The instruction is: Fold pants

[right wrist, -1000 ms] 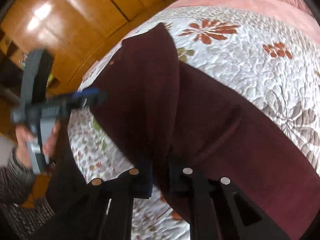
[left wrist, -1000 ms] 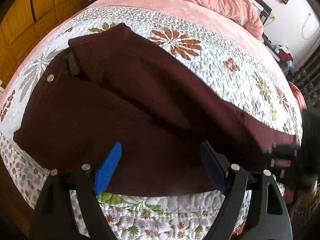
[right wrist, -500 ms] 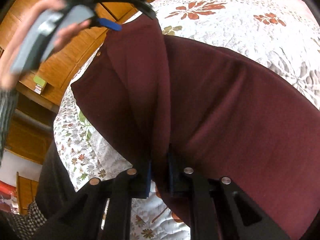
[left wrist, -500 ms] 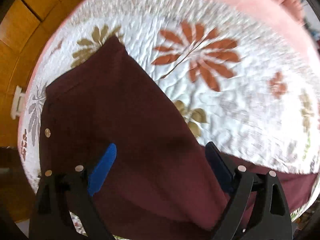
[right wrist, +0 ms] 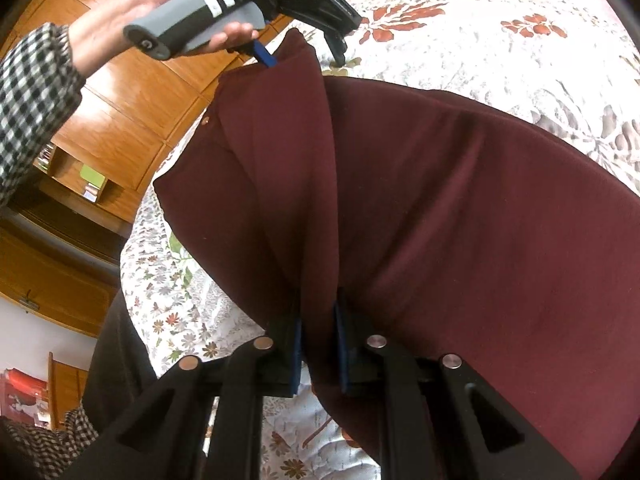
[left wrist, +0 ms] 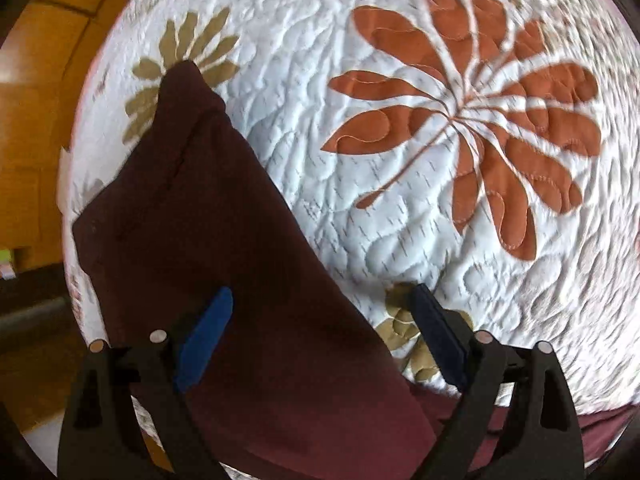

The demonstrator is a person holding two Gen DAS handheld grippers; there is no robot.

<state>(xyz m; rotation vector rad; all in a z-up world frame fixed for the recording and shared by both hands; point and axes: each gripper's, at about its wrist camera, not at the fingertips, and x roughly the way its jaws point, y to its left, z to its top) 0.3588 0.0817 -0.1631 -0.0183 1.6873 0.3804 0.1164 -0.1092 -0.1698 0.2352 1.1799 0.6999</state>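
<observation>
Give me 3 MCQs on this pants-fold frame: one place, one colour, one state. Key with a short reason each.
1. Where do the pants lie?
A. on a floral quilt on a bed
B. on a wooden floor
C. over a chair back

2. What colour are the pants?
A. navy
B. dark maroon
C. grey

3. What is the state of the right gripper?
A. wide open above the fabric
B. shut on a fold of the pants
C. shut on the quilt alone

Key:
1 A, the white quilt with orange and olive flowers shows around the fabric in both views.
2 B, the cloth reads deep wine red in both wrist views.
3 B, its blue pads pinch a ridge of maroon fabric, while the left gripper stands open over the waist end.
</observation>
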